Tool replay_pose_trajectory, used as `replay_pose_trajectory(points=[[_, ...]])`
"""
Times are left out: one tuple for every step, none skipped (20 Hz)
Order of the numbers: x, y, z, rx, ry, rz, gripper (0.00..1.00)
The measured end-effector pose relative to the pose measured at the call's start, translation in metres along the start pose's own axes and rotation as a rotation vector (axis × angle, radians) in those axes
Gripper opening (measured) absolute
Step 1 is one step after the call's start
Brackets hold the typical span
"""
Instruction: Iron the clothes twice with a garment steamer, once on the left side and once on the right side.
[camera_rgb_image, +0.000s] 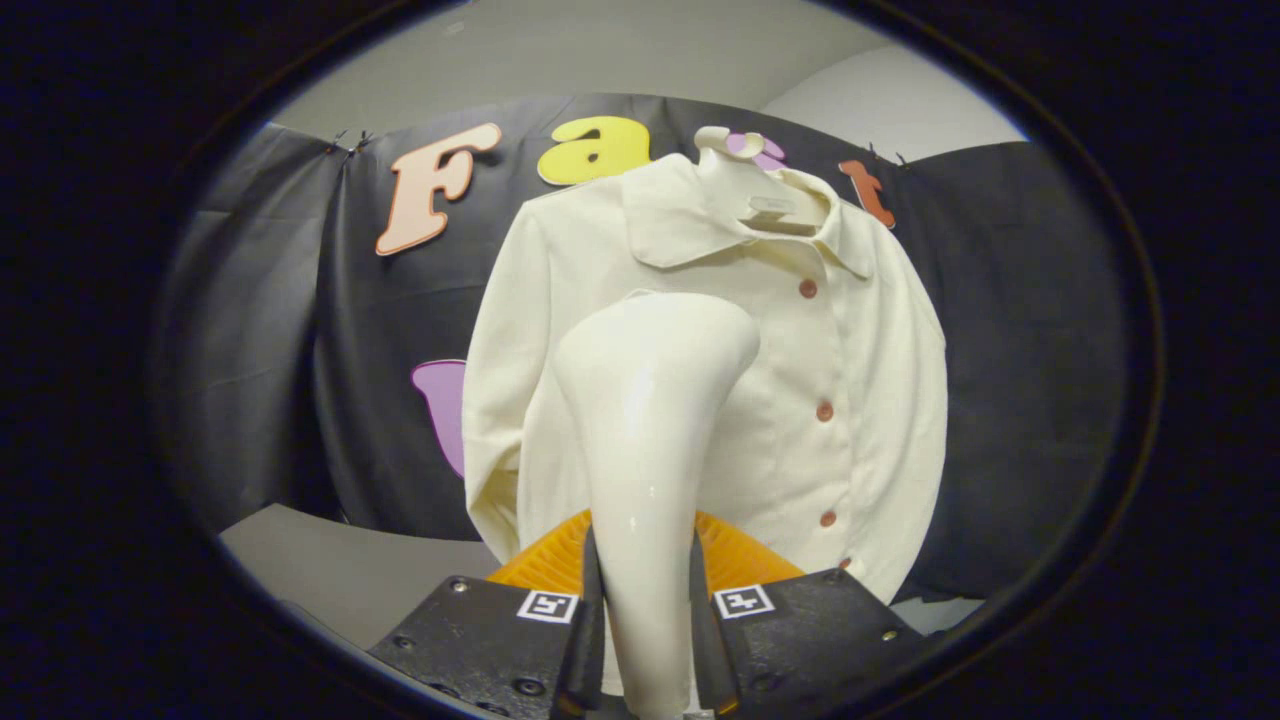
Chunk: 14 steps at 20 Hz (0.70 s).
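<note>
Steamer (650, 420) pinched between jaws, head raised before hanging shirt (850, 330) just beyond.

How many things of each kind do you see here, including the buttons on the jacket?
Cream jacket: 1
Reddish-brown buttons visible on the jacket: 4, with the lowest one at the hem partly hidden
Cream garment steamer, held between the fingers of the tool: 1
White hanger: 1
Total: 7
</note>
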<state>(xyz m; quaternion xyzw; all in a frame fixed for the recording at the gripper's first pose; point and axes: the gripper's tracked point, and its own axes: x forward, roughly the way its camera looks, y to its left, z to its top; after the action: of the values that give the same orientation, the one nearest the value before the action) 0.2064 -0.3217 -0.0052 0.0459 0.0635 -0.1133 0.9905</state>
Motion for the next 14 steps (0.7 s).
replay_pose_trajectory(points=[[-0.001,-0.001,-0.006,0.005,0.004,-0.002,0.35],[-0.003,-0.002,-0.012,0.013,0.006,-0.004,0.35],[-0.005,-0.004,-0.018,0.02,0.01,-0.005,0.35],[-0.006,-0.006,-0.023,0.028,0.008,-0.008,0.35],[-0.007,-0.008,-0.029,0.032,0.01,-0.014,0.35],[-0.009,-0.01,-0.036,0.035,0.011,-0.02,0.35],[-0.011,-0.011,-0.044,0.036,0.015,-0.023,0.35],[-0.013,-0.012,-0.051,0.038,0.018,-0.026,0.35],[-0.014,-0.013,-0.061,0.036,0.032,-0.027,0.35],[-0.016,-0.013,-0.07,0.035,0.037,-0.028,0.35],[-0.017,-0.014,-0.077,0.033,0.042,-0.029,0.35],[-0.019,-0.014,-0.084,0.032,0.04,-0.032,0.35],[-0.019,-0.013,-0.09,0.027,0.038,-0.03,0.35],[-0.018,-0.012,-0.095,0.023,0.035,-0.026,0.35]])
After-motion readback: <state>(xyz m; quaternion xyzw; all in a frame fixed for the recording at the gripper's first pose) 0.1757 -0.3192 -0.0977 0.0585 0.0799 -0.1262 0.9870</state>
